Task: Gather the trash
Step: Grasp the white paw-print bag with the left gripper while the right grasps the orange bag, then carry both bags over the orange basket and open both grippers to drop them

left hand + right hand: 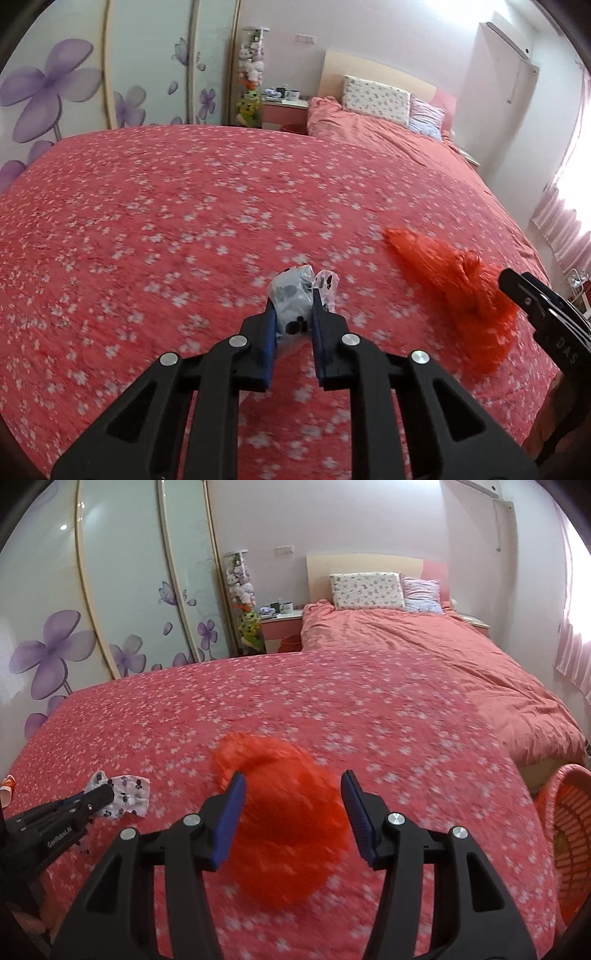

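Observation:
My left gripper is shut on a crumpled white plastic wrapper with black prints, held just above the pink flowered bedspread; the wrapper also shows in the right wrist view. An orange-red plastic bag lies on the bed to its right. My right gripper is open, its blue pads on either side of the orange-red bag, and it also shows at the right edge of the left wrist view.
An orange basket stands off the bed's right edge. Pillows and a rumpled quilt lie at the head. A nightstand and a flowered wardrobe stand to the left.

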A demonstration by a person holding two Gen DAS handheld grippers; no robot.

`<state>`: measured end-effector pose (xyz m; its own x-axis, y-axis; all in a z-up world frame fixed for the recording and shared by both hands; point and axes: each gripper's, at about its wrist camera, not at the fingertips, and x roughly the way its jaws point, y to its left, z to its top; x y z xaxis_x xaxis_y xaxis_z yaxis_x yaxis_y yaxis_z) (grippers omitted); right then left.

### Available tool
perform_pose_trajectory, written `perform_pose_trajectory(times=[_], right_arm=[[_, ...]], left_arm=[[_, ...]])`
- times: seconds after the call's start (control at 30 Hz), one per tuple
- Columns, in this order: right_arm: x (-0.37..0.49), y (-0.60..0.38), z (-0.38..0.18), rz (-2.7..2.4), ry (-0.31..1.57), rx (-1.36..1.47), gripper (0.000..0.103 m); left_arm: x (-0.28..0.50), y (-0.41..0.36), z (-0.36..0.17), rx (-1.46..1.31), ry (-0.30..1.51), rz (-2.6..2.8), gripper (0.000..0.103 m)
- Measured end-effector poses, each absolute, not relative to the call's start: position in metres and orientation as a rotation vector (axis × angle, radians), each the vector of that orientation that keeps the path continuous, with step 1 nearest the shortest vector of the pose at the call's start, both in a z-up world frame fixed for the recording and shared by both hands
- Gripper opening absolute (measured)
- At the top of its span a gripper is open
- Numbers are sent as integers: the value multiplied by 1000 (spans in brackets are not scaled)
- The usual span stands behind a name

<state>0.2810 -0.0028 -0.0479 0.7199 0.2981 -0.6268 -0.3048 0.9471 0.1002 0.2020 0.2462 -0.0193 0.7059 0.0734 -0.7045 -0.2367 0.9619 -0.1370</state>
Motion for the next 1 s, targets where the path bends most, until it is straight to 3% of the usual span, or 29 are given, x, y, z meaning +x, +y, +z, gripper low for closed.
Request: perform_pose_trajectory(times=[0.1,0.17,0.33,0.4,0.47,0.57,1.0], right_arm=[[289,13,-54,327,704,-52,55],[291,20,-59,323,714,-73,63],[296,23,-71,320,747,-112,64],[297,19,-72,321,757,-98,59],[297,13,-73,317,764,-89,45],[292,5,-72,318,757,-84,32],[271,-55,-57,248,704,-15,28]], left_arm=[[199,252,-20,-235,770,184,17],[199,252,-20,-233,771,189,17],[202,252,-20,-235,774,190,17],[204,250,-19,-234,776,187,17],[206,249,-20,-232,778,182,17],[207,241,-19,-225,780,173,17],[210,203,-14,-195,783,111,17]])
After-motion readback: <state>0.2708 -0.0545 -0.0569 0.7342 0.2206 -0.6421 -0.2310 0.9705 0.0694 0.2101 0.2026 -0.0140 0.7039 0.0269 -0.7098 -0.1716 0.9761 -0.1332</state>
